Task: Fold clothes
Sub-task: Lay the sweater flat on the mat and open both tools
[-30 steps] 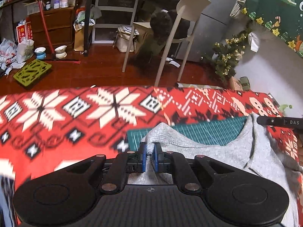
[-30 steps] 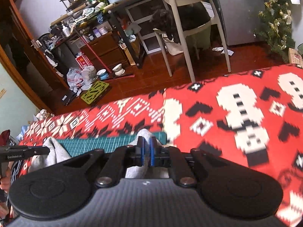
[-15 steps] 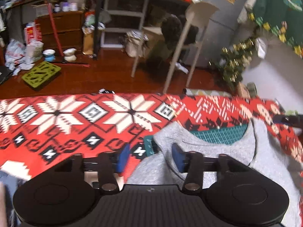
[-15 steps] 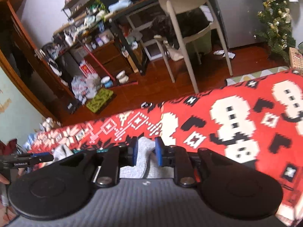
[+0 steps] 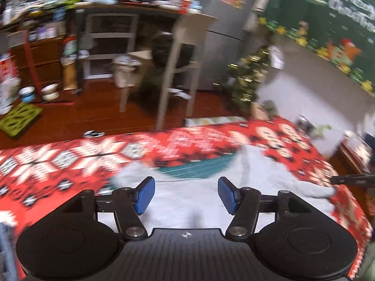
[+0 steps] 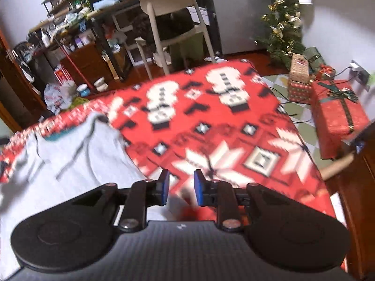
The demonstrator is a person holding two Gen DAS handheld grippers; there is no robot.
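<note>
A grey knit garment (image 5: pixel 187 201) lies spread on the red patterned cloth (image 5: pixel 70 161), partly over a teal mat (image 5: pixel 199 167). My left gripper (image 5: pixel 186 195) hovers above the garment with its blue pads wide apart and nothing between them. In the right wrist view the same grey garment (image 6: pixel 70 154) lies at the left, blurred. My right gripper (image 6: pixel 179 187) is open above the red cloth (image 6: pixel 234 140), just off the garment's right edge, empty. The tip of the right gripper (image 5: pixel 354 179) shows at the left view's right edge.
A beige chair (image 6: pixel 173 23) stands beyond the table's far edge, with a cluttered desk and shelves behind it. A small Christmas tree (image 6: pixel 281 21) and wrapped gift boxes (image 6: pixel 337 114) stand on the floor to the right. Bowls (image 5: pixel 49 91) sit on the wooden floor.
Both grippers opened and let go of the grey garment, then lifted and pulled back. The right gripper swung right, off the garment and over the red cloth.
</note>
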